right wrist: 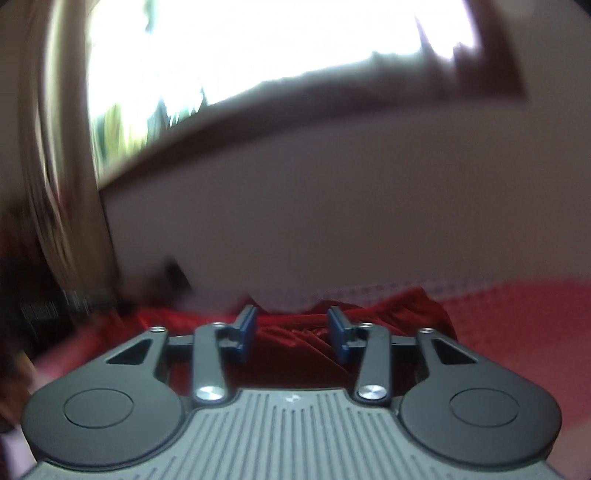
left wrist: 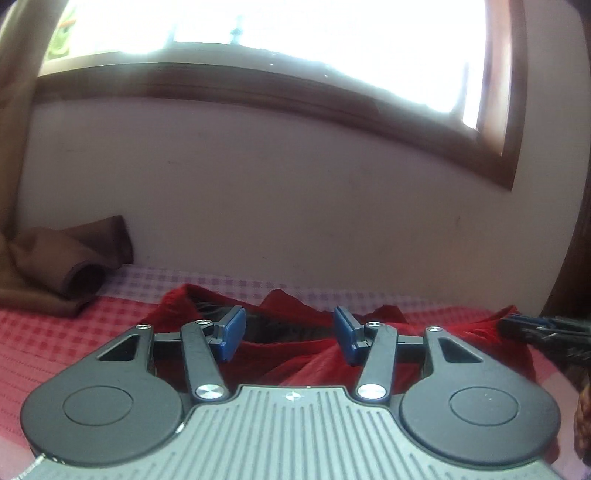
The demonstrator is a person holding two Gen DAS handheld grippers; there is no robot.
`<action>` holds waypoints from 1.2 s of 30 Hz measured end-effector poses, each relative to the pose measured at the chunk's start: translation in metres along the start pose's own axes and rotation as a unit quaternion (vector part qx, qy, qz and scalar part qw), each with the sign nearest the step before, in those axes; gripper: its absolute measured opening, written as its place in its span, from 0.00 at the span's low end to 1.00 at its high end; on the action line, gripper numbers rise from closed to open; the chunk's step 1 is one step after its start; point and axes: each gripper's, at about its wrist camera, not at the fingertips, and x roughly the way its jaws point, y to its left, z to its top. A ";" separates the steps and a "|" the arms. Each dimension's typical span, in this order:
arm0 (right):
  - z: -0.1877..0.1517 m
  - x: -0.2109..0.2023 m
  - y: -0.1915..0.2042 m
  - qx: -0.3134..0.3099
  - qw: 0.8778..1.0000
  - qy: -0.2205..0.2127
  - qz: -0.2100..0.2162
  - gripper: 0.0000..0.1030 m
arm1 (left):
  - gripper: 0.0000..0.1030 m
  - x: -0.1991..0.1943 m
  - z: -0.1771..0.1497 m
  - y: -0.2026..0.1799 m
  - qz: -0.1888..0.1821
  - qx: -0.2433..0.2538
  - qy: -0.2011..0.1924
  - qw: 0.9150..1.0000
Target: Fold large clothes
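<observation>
While both claws point low across the bed (left wrist: 55, 343) toward the wall (left wrist: 295, 206), a crumpled red garment (left wrist: 295, 354) lies on the red checked cover just ahead of them. The left claw (left wrist: 290, 334) has its blue pads (left wrist: 233, 332) spread well apart with nothing between them, the garment's folds lying beyond and below the tips; whether the pads touch the cloth cannot be told. In its view a brown cloth (left wrist: 74, 266) is bunched at the far left against the wall, a window (left wrist: 277, 33) glares above, and the other tool's dark tip shows at the right edge, at the garment's right side. The right claw (right wrist: 291, 338) is likewise parted and empty, held over the red garment (right wrist: 295, 332), which spreads left and right of its pads (right wrist: 246, 334). This view is blurred, so the dark shapes at its left cannot be made out; a pale curtain (right wrist: 66, 166) hangs beside the window (right wrist: 258, 48).
</observation>
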 end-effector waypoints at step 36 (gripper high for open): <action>-0.066 0.121 -0.023 0.007 0.995 0.084 -0.057 0.29 | 0.57 0.125 -0.057 0.054 0.055 -0.056 0.088 0.993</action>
